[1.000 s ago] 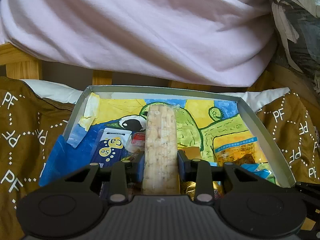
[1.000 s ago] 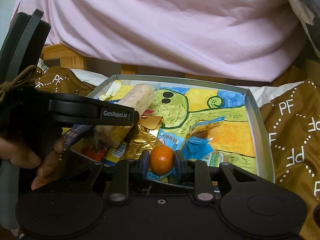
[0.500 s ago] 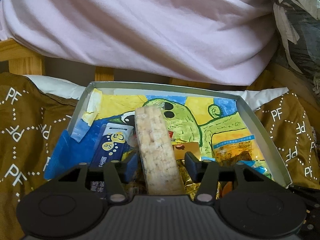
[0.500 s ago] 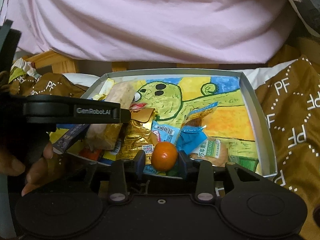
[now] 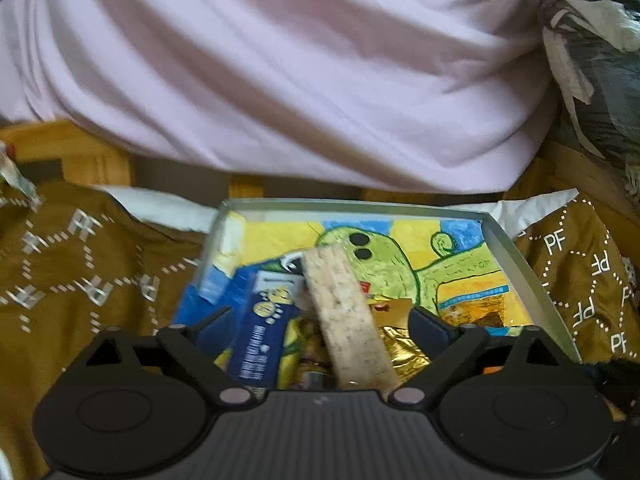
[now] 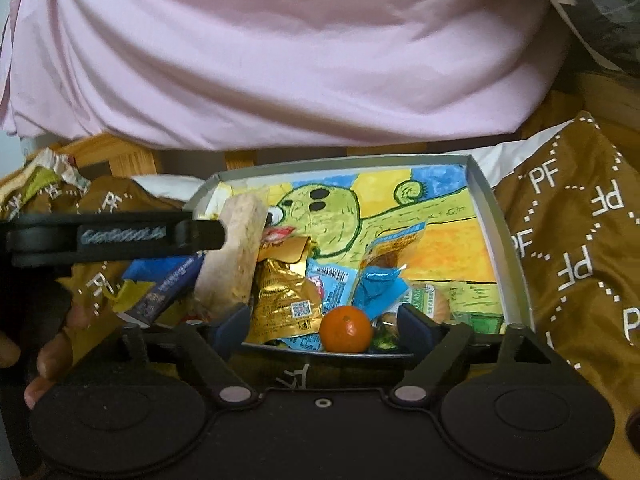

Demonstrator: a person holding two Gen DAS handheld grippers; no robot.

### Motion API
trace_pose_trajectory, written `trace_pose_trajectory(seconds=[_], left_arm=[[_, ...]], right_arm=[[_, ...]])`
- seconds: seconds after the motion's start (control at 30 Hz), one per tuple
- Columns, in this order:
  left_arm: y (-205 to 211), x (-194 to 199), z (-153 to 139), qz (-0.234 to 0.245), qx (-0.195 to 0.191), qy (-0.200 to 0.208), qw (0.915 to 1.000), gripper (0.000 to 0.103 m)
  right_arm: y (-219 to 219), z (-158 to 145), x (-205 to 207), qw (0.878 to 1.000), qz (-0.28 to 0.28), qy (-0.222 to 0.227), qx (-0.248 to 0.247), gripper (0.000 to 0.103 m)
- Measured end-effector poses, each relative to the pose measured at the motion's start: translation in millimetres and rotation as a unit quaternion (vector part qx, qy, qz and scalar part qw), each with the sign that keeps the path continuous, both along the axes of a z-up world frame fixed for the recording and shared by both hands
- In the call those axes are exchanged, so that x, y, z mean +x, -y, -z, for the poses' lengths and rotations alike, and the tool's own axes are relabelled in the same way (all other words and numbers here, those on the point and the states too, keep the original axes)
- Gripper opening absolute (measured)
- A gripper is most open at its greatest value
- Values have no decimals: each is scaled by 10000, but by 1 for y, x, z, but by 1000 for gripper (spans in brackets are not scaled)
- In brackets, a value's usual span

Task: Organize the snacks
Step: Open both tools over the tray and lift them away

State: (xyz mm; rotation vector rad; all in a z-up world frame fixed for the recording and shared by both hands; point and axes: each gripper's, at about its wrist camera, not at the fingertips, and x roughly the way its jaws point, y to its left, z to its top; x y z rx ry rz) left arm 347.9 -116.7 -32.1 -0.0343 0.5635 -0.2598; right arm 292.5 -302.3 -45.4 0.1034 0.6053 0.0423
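Shallow grey tray (image 6: 505, 240) sits on a brown cloth printed "PF" (image 6: 580, 264), its floor lined with a crayon drawing of a green figure on yellow and blue (image 6: 332, 216). Left gripper (image 5: 320, 326): jaws spread wide, nothing clamped. The long rice cracker bar (image 5: 346, 316) lies loose between its fingers, clear of both pads, tilted with its far end toward the tray's far-left part and its near end over the snack pile at the near edge. Beside the bar on its left, a dark blue tube box (image 5: 266, 332) leans toward the tray's left wall. Right gripper (image 6: 324, 326): jaws also wide, nothing clamped. The small orange (image 6: 346, 329) rests at the tray's near edge between the fingers, closer to the right one; whether it touches either pad cannot be told. Behind the orange: a crumpled gold foil packet (image 6: 282, 292), blue wrappers (image 6: 376, 288), and a clear bag with an orange-brown snack (image 6: 394, 248) toward the tray's middle. A packet with green print (image 6: 426, 300) lies at the near-right corner, partly hidden by the right finger. In the right wrist view the left gripper shows side-on at the tray's left edge, with a person's hand (image 6: 48, 344) on its handle. A pink sheet (image 6: 280, 52) hangs behind the tray, above a wooden frame (image 6: 116, 156). The left wrist view is motion-blurred on its left side.
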Motion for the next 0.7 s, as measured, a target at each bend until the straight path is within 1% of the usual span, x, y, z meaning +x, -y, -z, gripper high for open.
trace_pose_trajectory(seconds=[0.1, 0.17, 0.27, 0.43, 0.57, 0.7], left_arm=[[-6, -12, -10, -90, 109, 163, 9998, 102], [-10, -20, -16, -151, 96, 214, 9996, 102], [-18, -31, -25, -244, 34, 261, 9994, 102], [-34, -56, -39, -396, -125, 413, 9983, 103], [-50, -77, -47, -496, -329, 481, 9971, 103], [-60, -98, -54, -584, -305, 567, 9962, 103]], right_arm=[[6, -6, -7, 9998, 115, 94, 144, 91], [9, -10, -13, 9994, 186, 167, 227, 98], [15, -19, -24, 9983, 311, 322, 368, 101], [18, -36, -45, 9958, 499, 606, 476, 102], [13, -48, -59, 9950, 505, 796, 329, 102], [4, -55, -75, 9946, 442, 909, 250, 102]])
